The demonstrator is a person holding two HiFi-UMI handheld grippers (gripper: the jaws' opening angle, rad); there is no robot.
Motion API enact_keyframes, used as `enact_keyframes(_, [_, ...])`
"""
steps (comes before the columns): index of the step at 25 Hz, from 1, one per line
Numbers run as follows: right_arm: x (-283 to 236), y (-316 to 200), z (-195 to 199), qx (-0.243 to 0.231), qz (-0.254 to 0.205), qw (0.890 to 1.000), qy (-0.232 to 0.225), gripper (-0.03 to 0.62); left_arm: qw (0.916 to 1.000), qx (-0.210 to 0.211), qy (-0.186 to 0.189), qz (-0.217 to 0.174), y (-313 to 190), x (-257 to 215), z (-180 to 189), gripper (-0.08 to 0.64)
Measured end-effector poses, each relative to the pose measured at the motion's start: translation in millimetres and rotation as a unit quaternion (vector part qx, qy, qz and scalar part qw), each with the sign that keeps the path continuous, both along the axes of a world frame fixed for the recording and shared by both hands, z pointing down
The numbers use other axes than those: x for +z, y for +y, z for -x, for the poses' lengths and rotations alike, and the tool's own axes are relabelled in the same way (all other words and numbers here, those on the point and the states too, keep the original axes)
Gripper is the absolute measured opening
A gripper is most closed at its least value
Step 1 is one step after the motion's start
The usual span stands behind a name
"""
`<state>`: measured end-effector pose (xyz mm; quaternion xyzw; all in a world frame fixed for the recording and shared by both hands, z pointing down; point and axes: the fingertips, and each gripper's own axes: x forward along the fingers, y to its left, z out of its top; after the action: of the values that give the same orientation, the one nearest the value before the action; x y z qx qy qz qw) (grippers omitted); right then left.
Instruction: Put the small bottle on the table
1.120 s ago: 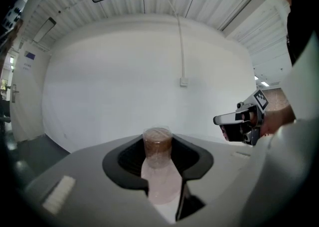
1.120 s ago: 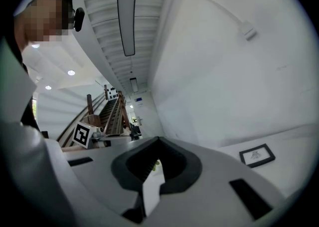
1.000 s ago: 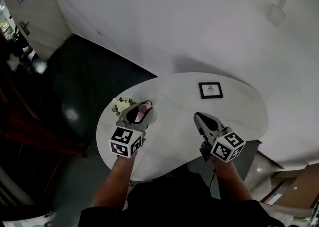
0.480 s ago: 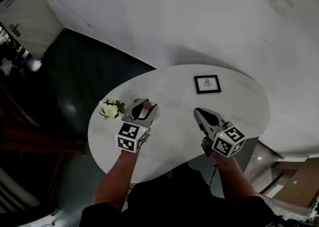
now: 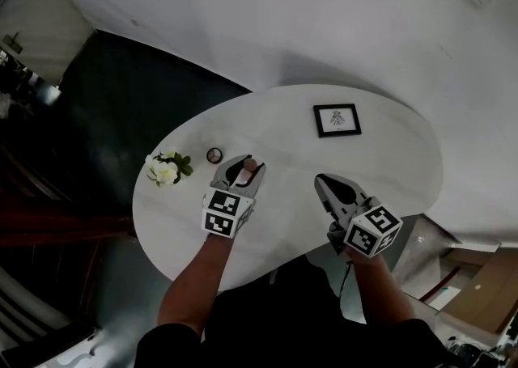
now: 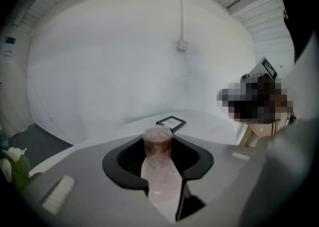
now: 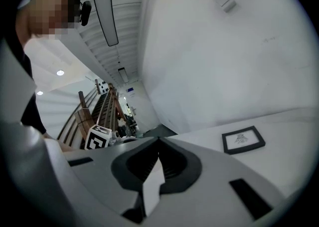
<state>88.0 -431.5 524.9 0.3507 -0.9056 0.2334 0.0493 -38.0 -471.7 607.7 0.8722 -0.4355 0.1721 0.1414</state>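
The small bottle (image 5: 248, 172), with a pale pink body and a brown cap, sits between the jaws of my left gripper (image 5: 242, 167), above the left half of the white oval table (image 5: 388, 164). The left gripper view shows the bottle (image 6: 159, 173) upright and held between the dark pads, with my left gripper (image 6: 159, 155) shut on it. My right gripper (image 5: 320, 180) hovers over the table's near edge to the right. In the right gripper view my right gripper (image 7: 158, 145) is shut, its tips meeting with nothing between them.
A small black picture frame (image 5: 337, 120) lies flat at the table's far side, also in view as the frame (image 7: 242, 139). White flowers (image 5: 164, 170) stand at the left edge, and a small round dark thing (image 5: 214, 155) lies beside them. Dark floor lies left; a white wall stands behind.
My left gripper has carried the bottle to the right, away from the flowers and further over the table. The small round thing has come into view. The right gripper has hardly moved.
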Motion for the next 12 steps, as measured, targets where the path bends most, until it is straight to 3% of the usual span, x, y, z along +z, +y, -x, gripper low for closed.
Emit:
enact_keyframes(6, [8, 7, -4, 0.001, 0.011, 1.0, -0.001, 0.011, 0.9991, 0.017, -0.032, 0.021, 7, 31, -13, 0.147])
enact_keyframes(12, [4, 12, -15, 0.012, 0.003, 1.0, 0.002, 0.011, 0.9983, 0.003, -0.038, 0.044, 13, 51, -13, 0.148])
